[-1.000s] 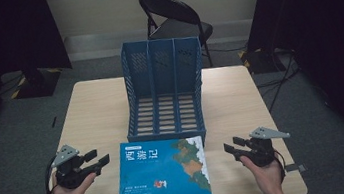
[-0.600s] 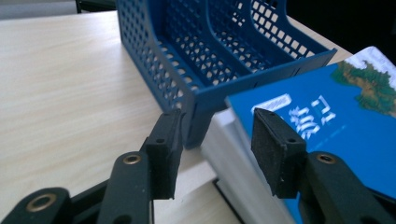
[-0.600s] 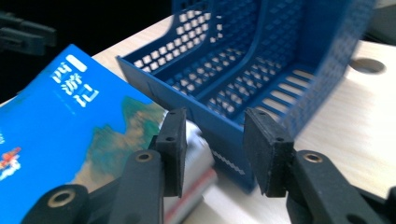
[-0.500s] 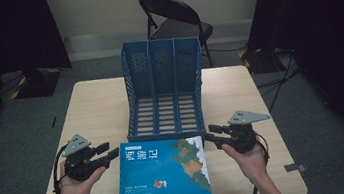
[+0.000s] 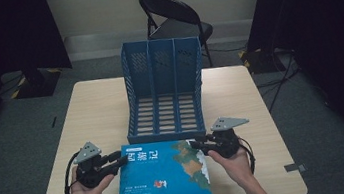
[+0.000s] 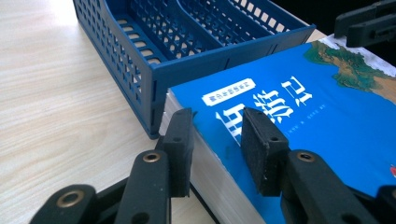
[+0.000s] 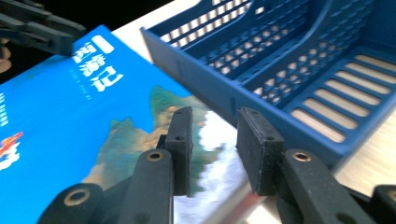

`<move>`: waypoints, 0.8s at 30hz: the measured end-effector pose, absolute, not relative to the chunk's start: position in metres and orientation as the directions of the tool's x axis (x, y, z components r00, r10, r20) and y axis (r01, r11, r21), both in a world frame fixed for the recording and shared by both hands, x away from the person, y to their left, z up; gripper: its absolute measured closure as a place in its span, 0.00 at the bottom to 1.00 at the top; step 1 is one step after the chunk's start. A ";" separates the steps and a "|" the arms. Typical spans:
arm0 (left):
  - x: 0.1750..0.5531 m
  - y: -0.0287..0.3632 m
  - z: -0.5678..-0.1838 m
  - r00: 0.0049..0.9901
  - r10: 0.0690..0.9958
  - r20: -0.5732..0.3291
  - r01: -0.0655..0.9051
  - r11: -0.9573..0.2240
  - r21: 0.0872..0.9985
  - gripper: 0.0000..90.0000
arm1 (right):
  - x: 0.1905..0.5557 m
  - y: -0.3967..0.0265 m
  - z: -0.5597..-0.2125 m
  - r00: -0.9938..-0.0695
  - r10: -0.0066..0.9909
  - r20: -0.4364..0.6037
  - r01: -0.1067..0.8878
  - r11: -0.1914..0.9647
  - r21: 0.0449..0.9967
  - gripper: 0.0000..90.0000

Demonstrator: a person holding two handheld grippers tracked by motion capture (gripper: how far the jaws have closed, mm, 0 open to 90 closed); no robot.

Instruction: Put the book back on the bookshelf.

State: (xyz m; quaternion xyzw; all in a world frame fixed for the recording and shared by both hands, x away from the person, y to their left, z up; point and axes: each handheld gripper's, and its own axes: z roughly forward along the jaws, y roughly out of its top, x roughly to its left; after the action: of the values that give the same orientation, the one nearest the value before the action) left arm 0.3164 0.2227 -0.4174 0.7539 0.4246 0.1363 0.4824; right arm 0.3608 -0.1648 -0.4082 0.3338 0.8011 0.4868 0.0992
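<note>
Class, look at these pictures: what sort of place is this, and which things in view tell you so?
Probably a recording room or lab set up like an office desk: dark curtains around a single wooden table, a folding chair behind it, and a blue file rack beside a blue book.

High view: fixed above the near side of the table (image 5: 96,112), facing forward and down, far enough to take in the whole tabletop, the chair (image 5: 175,18) behind and the floor around.

Left gripper view: low and close, looking along the left gripper (image 6: 215,140) across the blue book (image 6: 327,126) towards the blue file rack (image 6: 187,42).

Right gripper view: equally low and close behind the right gripper (image 7: 212,149), facing the opposite way.

Shared by all three: book and rack front.
</note>
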 end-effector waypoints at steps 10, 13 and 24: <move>0.317 0.225 -0.420 0.611 0.758 -0.228 0.514 -0.162 0.842 0.71 | 0.365 -0.164 -0.408 -0.726 0.678 0.115 0.429 0.316 0.846 0.61; 0.318 0.225 -0.418 0.611 0.758 -0.229 0.523 -0.169 0.835 0.71 | 0.369 -0.167 -0.411 -0.734 0.663 0.150 0.450 0.309 0.838 0.64; 0.323 0.225 -0.419 0.606 0.749 -0.266 0.550 -0.153 0.821 0.73 | 0.364 -0.167 -0.412 -0.742 0.657 0.130 0.442 0.335 0.832 0.72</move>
State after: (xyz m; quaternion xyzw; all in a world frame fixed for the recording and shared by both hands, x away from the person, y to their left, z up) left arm 0.3227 0.2253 -0.4187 0.7524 0.4316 0.1025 0.4870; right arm 0.3641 -0.1666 -0.4122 0.3399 0.8089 0.4658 0.1152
